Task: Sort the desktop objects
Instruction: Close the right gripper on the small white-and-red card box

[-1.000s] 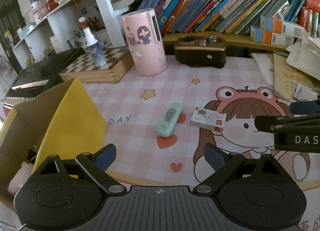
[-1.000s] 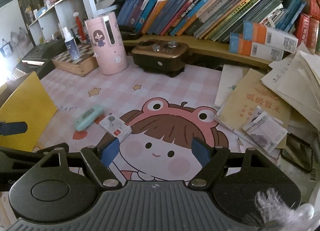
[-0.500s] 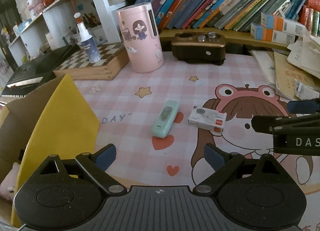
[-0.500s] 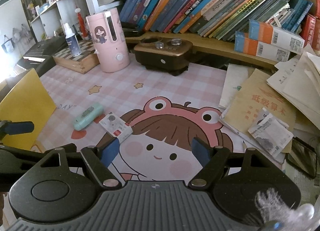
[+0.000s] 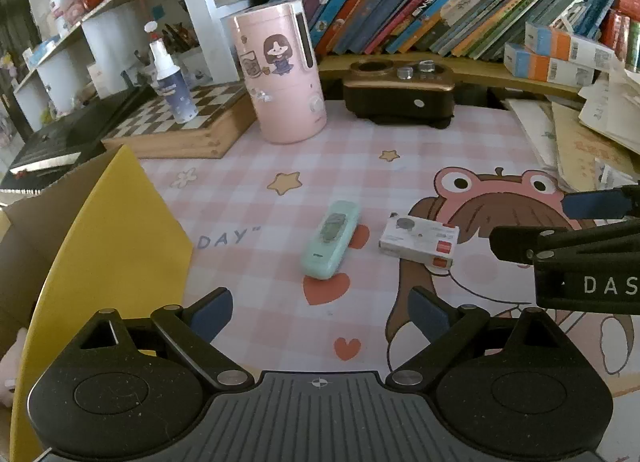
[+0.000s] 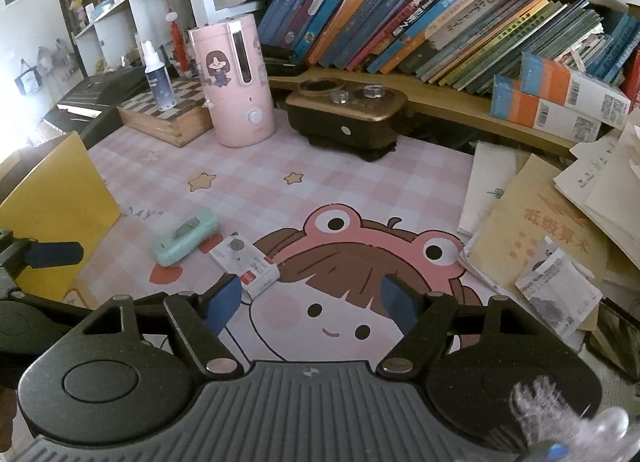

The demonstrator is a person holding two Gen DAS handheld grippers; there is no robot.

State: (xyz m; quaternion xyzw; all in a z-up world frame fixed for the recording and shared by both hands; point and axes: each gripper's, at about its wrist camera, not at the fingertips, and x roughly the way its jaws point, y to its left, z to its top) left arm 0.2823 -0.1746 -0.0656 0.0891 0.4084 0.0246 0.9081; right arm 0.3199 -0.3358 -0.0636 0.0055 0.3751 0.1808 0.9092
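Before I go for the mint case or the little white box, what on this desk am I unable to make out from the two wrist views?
- Cardboard box contents: left wrist view, hidden by its yellow flap and the frame edge.
- White box near corner: right wrist view, covered by the right gripper finger.
- Mint case label print: too small in both views.
- Dark frame at the right edge: right wrist view, cut off.

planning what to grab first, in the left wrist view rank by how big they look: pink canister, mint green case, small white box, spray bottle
1. pink canister, clearly largest
2. mint green case
3/4. small white box and spray bottle look about alike; the bottle stands farther back on the chessboard box, so I would not rank them.
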